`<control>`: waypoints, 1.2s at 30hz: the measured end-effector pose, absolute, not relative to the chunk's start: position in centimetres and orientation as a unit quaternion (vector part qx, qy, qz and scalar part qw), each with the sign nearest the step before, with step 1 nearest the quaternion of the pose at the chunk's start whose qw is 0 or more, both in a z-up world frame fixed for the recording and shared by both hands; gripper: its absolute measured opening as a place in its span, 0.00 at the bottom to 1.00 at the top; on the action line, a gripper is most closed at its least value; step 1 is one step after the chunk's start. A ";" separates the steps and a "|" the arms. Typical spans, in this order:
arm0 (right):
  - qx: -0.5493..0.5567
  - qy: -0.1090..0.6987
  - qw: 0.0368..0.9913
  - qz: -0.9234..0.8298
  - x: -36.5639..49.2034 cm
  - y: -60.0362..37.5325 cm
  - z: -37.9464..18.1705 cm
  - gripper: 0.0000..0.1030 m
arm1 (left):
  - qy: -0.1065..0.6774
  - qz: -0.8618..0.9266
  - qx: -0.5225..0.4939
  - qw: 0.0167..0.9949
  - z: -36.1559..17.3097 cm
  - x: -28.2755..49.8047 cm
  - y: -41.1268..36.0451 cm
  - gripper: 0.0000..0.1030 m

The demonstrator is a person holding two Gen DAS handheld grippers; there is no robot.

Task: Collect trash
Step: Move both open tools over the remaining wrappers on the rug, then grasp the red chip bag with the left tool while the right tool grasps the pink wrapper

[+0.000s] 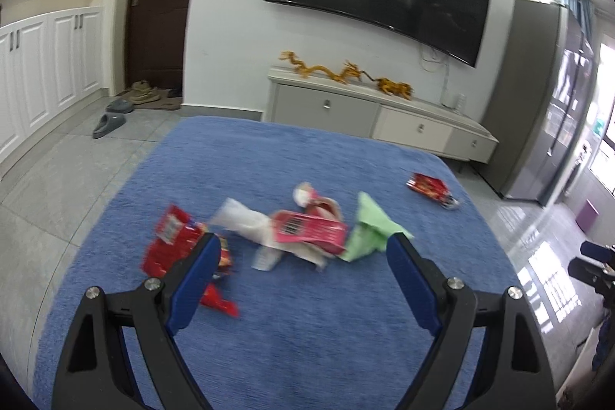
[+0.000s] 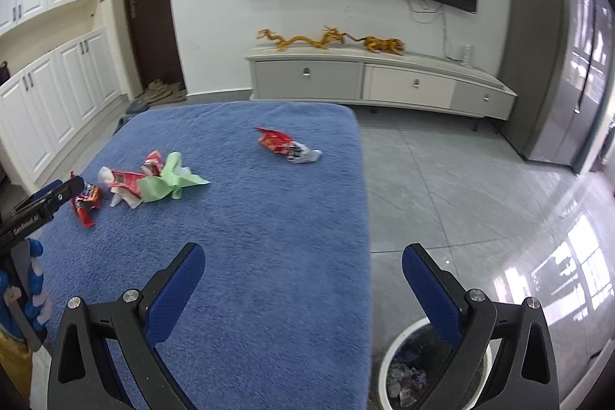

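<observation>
So the left tool is hanging low over the blue-covered bench with its jaws spread wide and nothing between them, lined up on the main clump of trash sitting toward the left edge. That clump is a red snack wrapper partly hidden behind the left finger, a crumpled white paper, a pink packet with a barcode lying on top of it, and a green paper peeking out by the right finger. The view is a bit smeared, so I can't tell if anything is actually touching the pads yet; looks like not.

The right tool is also gaping wide and carrying nothing, hovering over the near right corner of the bench. Directly below it, on the floor just beside that corner, a white trash bin is sitting with some crumpled stuff already in it. My guess is the bin is parked there so drops are short.

One more red wrapper with a silvery end is lying alone, well apart from the clump, nearer the far right corner. I'd guess that one is going to the right tool, since it's the nearer of the two.
</observation>
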State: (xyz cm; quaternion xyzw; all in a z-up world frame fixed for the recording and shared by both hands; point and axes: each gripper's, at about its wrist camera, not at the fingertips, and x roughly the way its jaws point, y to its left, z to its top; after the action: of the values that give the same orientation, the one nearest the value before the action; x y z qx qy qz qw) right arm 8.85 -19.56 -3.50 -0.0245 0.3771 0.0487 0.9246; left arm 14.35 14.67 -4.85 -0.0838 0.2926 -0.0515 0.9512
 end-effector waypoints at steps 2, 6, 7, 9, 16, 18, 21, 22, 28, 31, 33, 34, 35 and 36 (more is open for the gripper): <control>-0.029 0.379 0.923 0.063 9.5 -18.7 -3.7 1.00 | 0.289 -0.039 -0.089 0.952 -5.0 14.6 16.1 0.85; -0.041 0.381 0.919 0.093 10.7 -16.8 -3.9 1.00 | 0.285 -0.016 -0.093 0.954 -5.1 15.1 18.4 0.85; -0.042 0.381 0.918 0.099 10.9 -16.5 -4.0 0.99 | 0.285 -0.011 -0.094 0.954 -5.2 15.2 19.1 0.85; -0.048 0.382 0.915 0.117 11.5 -15.4 -4.1 0.98 | 0.283 -0.004 -0.094 0.954 -5.4 15.4 20.1 0.85; -0.083 0.386 0.898 0.195 13.6 -10.4 -4.4 0.87 | 0.295 -0.003 -0.093 0.951 -6.4 16.5 22.5 0.85; -0.092 0.387 0.892 0.214 13.9 -9.2 -4.6 0.84 | 0.298 -0.006 -0.091 0.950 -6.7 16.9 22.9 0.85; -0.105 0.390 0.881 0.245 14.8 -7.0 -5.1 0.75 | 0.306 -0.016 -0.092 0.947 -7.3 17.5 23.4 0.85; -0.110 0.391 0.877 0.256 15.2 -6.2 -5.4 0.73 | 0.308 -0.018 -0.092 0.947 -7.5 17.7 23.5 0.85; -0.125 0.392 0.861 0.298 17.1 -3.0 -6.3 0.69 | 0.318 -0.029 -0.087 0.944 -8.7 18.9 23.7 0.85; -0.133 0.390 0.852 0.322 18.3 -1.3 -6.8 0.68 | 0.316 -0.035 -0.091 0.944 -9.1 19.3 23.8 0.85; -0.141 0.390 0.847 0.333 19.0 -0.4 -7.1 0.68 | 0.317 -0.039 -0.094 0.943 -9.4 19.6 24.0 0.85; -0.143 0.390 0.844 0.339 19.3 0.0 -7.3 0.68 | 0.317 -0.041 -0.096 0.943 -9.5 19.8 24.0 0.85; -0.147 0.390 0.841 0.345 19.6 0.6 -7.6 0.68 | 0.317 -0.042 -0.098 0.942 -9.7 19.8 24.1 0.85; -0.150 0.391 0.837 0.351 19.9 0.9 -7.8 0.68 | 0.318 -0.045 -0.101 0.942 -9.8 20.0 24.1 0.85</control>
State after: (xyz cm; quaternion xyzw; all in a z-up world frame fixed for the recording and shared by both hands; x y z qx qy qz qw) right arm 19.88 0.92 -7.83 -0.1504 0.3911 0.3509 0.8374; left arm 19.95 24.12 -9.80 -0.1006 0.3177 -0.0447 0.9418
